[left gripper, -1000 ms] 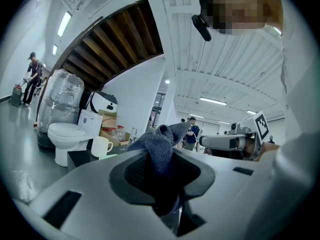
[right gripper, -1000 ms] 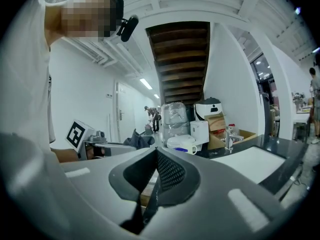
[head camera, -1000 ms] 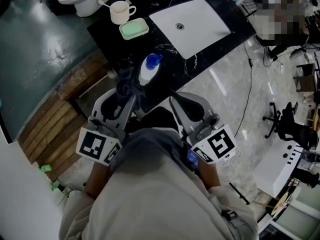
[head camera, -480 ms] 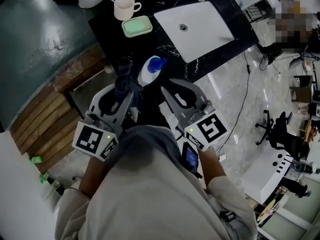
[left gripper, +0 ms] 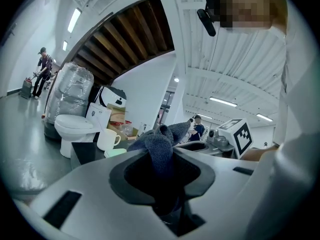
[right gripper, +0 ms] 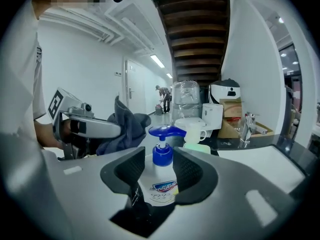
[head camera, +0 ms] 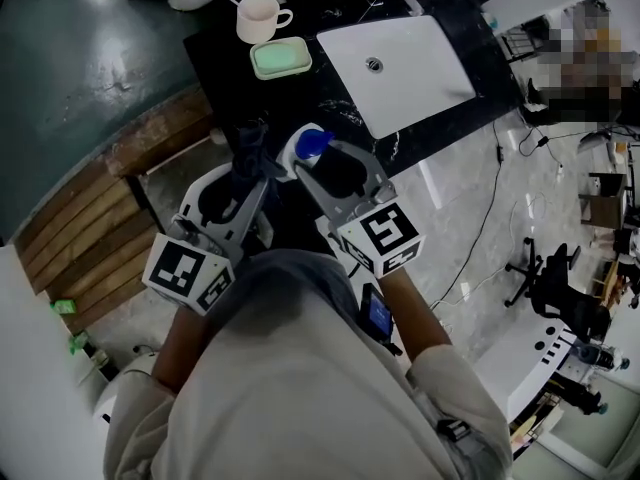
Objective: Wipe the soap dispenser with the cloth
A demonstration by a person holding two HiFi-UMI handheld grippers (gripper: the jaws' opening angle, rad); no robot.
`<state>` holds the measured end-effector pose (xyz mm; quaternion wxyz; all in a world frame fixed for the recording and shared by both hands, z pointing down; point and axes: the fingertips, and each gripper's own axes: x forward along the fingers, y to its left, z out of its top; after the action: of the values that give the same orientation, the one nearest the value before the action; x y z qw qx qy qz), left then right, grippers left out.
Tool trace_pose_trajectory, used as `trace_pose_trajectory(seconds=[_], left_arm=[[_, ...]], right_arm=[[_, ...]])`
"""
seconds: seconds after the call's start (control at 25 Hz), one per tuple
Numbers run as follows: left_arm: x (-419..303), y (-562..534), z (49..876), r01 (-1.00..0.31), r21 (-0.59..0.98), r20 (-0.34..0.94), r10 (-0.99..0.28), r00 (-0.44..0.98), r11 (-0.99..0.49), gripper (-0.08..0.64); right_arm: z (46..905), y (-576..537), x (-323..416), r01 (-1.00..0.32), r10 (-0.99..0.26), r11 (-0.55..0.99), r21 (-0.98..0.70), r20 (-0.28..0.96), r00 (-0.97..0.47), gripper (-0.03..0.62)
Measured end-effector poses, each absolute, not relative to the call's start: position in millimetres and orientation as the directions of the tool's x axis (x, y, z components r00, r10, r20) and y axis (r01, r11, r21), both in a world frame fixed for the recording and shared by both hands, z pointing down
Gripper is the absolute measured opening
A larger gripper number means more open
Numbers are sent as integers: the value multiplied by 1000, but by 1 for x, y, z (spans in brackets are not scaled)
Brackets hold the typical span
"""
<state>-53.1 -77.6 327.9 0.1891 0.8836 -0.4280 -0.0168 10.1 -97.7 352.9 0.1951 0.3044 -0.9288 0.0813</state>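
View from my headset and both tools, at the edge of a black counter (head camera: 225, 78).

Right gripper (right gripper: 160, 170): I have just been opening its jaws and they now stand wide apart. The soap dispenser (right gripper: 161, 184), a white bottle with a blue pump, stands upright between them. Its body fills most of the gap and its pump head rises above the jaw tips. I see no pad pressing on it, so I read this tool as released around the bottle.

Left gripper (left gripper: 161, 176): clenched on the cloth (left gripper: 160, 149), a dark blue-grey bundle that bunches up out of the closed jaws and flops past their tips.

Relation of the two tools: seen from the right gripper, the left one lies just to its left, roughly level, with the cloth hanging beside the pump. I cannot tell whether cloth and bottle touch.

Beyond the right jaws, further along the counter: a pale green soap dish (head camera: 280, 58), then a white cup (head camera: 258, 16). To their right a white sink (head camera: 410, 68) is set into the counter. A white toilet (left gripper: 72, 126) stands past the counter's far end.
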Motion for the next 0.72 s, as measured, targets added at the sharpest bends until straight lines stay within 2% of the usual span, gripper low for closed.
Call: trace_pose_trajectory(seconds=[0.72], left_arm=[[-54,-106,340,-748,371,159,-756,636,-551,98]], right_arm=[[351,-109,9,-594,-549,804,-12,367,-751,129]])
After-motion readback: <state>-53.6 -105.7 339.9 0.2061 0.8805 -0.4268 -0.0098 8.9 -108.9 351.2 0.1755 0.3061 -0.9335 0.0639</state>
